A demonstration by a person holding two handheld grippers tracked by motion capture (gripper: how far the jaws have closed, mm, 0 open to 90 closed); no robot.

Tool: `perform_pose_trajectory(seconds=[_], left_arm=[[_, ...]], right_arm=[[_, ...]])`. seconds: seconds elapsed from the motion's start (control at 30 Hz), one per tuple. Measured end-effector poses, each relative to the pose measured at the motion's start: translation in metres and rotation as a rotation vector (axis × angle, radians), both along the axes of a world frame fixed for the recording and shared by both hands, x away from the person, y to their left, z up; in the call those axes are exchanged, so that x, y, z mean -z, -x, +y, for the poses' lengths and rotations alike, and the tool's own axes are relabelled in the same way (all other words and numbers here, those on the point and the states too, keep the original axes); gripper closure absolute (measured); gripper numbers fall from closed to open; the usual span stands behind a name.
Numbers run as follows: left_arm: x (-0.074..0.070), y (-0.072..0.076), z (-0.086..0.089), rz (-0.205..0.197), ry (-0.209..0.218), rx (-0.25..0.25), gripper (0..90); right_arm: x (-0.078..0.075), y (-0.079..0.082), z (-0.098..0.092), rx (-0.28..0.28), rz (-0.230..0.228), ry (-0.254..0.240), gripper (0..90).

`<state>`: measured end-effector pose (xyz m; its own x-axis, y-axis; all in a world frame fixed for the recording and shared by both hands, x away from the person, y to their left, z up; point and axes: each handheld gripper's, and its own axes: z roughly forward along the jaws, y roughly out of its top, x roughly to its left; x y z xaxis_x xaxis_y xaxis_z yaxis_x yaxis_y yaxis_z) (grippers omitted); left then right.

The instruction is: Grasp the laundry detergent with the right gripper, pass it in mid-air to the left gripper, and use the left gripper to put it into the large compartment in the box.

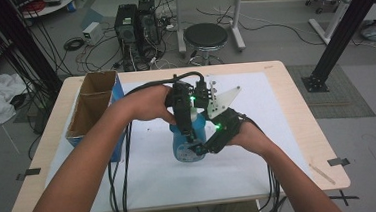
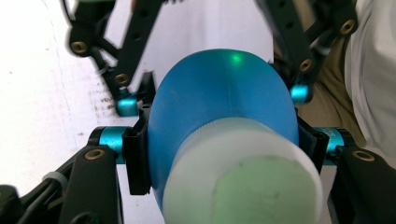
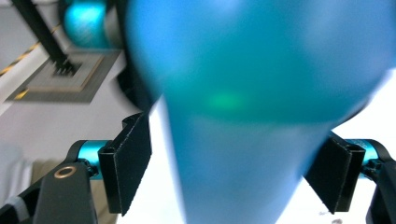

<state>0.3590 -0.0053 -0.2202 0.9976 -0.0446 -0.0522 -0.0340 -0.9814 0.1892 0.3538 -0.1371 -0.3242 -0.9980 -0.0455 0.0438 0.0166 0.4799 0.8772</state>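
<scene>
The left gripper point(image 1: 190, 136) comes down from above onto a blue bottle point(image 1: 188, 145), and its pads point(image 2: 136, 156) press on both flanks of the bottle's shoulder, so it is pinching the bottle; in the left gripper view the bottle's white cap point(image 2: 243, 179) sits nearest the camera and the blue body widens away from it toward the white mat point(image 1: 155, 173). The bottle stands upright near the middle of the table point(image 1: 297, 123), its long axis vertical, cap end up and base on the mat; a label shows low on its near side. The right gripper point(image 1: 206, 147) reaches in from the right, low against the bottle's right side; in the right gripper view its two pads point(image 3: 128, 163) stand spread either side of the blue body, the left one with a clear gap and the right one just beside the surface, so it is not pinching. Left of the bottle, at the table's left edge, lies an open cardboard box point(image 1: 93, 105) with a blue outer wall, well apart from both grippers.
</scene>
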Motion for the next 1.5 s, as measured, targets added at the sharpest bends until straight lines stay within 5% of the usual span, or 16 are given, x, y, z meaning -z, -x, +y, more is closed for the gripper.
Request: perform_pose_trajectory(seconds=[0.07, 0.33, 0.43, 0.7, 0.9, 1.03, 1.27, 1.5], left_arm=[[-0.001, 0.000, 0.002, -0.005, -0.002, -0.011, 38.0], [-0.005, -0.005, 0.014, -0.016, 0.004, -0.062, 38.0], [-0.008, -0.008, 0.019, -0.032, 0.003, -0.090, 38.0], [-0.013, -0.015, 0.035, -0.057, 0.006, -0.166, 38.0], [-0.016, -0.021, 0.045, -0.081, 0.022, -0.245, 37.9], [-0.019, -0.024, 0.052, -0.100, 0.026, -0.294, 37.9], [-0.029, -0.031, 0.065, -0.110, 0.036, -0.408, 37.9], [-0.049, -0.037, 0.085, -0.110, 0.031, -0.520, 37.9]], right_arm=[[0.001, 0.003, -0.001, 0.004, -0.010, 0.034, 10.7], [0.000, 0.008, -0.016, 0.039, -0.027, 0.101, 9.9], [-0.002, 0.008, -0.024, 0.097, -0.024, 0.129, 9.9], [-0.002, 0.002, -0.053, 0.103, -0.018, 0.311, 9.8], [-0.010, -0.002, -0.078, 0.210, -0.035, 0.434, 0.8], [-0.017, -0.004, -0.095, 0.248, -0.067, 0.501, 0.9], [-0.025, -0.012, -0.122, 0.312, -0.038, 0.569, 1.1], [-0.028, -0.014, -0.137, 0.254, -0.053, 0.710, 1.2]])
